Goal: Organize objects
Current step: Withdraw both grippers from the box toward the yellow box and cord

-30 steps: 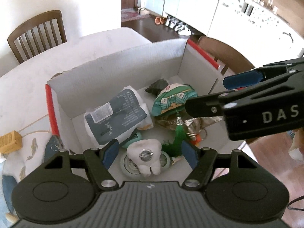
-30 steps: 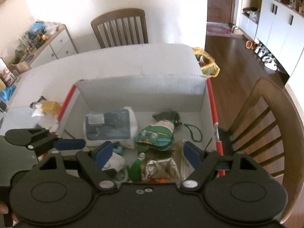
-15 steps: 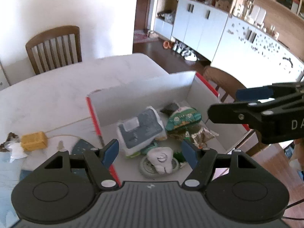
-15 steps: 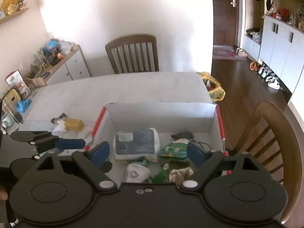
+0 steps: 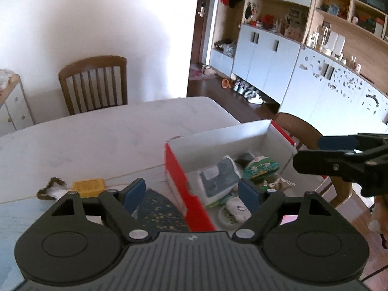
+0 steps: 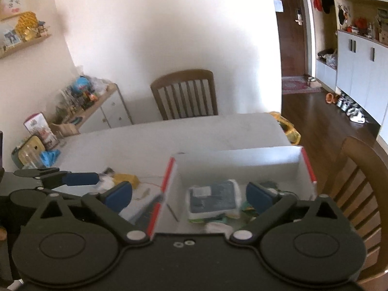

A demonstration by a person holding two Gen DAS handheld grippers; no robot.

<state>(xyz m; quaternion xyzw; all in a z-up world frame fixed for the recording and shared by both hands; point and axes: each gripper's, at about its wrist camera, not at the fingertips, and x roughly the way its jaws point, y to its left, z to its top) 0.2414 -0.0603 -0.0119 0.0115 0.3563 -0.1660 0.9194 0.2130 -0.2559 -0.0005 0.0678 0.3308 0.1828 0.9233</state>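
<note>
A white cardboard box [image 5: 218, 135] with red edges stands on the white table [image 5: 109, 133]. Inside lie a grey-blue packet [image 5: 219, 178], a green patterned pouch [image 5: 260, 167], a white tooth-shaped toy [image 5: 236, 206] and crumpled foil. My left gripper [image 5: 191, 194] hovers above the box's near left corner, its jaws opening, nothing between them. My right gripper [image 6: 189, 197] hangs over the same box [image 6: 242, 160] and packet [image 6: 213, 197], jaws opening wide and empty. Each gripper's blue-tipped fingers also show in the other's view, right gripper [image 5: 339, 155] and left gripper [image 6: 70, 177].
A yellow block [image 5: 88, 186] and a scrap of brown-white litter [image 5: 51, 188] lie on the table left of the box, beside a dark blue patterned mat [image 5: 160, 213]. Wooden chairs stand at the far side [image 5: 93, 82] and to the right [image 6: 359, 181]. A cluttered cabinet [image 6: 97, 106] is far left.
Both grippers have risen and pulled back from the box, so its contents look smaller and lower. Both pairs of jaws stand wider apart. The left view has swung left, showing more table.
</note>
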